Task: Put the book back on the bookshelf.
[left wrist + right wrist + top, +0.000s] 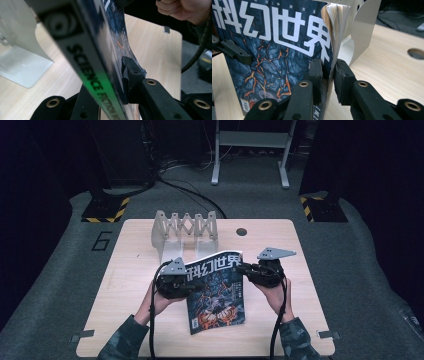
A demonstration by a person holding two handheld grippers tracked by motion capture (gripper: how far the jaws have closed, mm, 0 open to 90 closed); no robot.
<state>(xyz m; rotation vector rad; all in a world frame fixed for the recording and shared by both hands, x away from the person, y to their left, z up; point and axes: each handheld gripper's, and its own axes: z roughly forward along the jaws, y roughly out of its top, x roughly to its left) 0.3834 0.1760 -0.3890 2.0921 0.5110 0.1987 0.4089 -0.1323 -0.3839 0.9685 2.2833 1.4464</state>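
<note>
Both grippers clamped on one magazine (pixel 216 292), lifted at its far end above the middle of the worktop (pixel 125 285), near end low toward the near edge. Left gripper (pixel 192 286) closed on the spine edge; in the left gripper view the jaws pinch the spine with its green "SCIENCE FICTION" strip (pixel 100 87). Right gripper (pixel 242 269) closed on the open page edge; in the right gripper view the jaws sit either side of the fanned pages (pixel 331 75), cover facing the near side.

Step in hand, by judgement: carrying the magazine to the grey expanding file rack (pixel 185 227) standing just beyond it at the far side. To do it well:
- Keep both clamps level and move together, so no twist goes into the cover.
- Hold firm but not hard on the page edge; loose leaves there already splay and could slip or crease.
- Tip the magazine fully upright before reaching the rack, then line the spine with a gap between two dividers.
- Lower straight down, release only once the bottom edge rests.

Long axis running near to far, tilted slightly leftward at the near end. Title end, with large white characters, pointing far toward the rack; barcode end pointing near. Spine at the left, page edges at the right, cover face upward and toward the near side.
</note>
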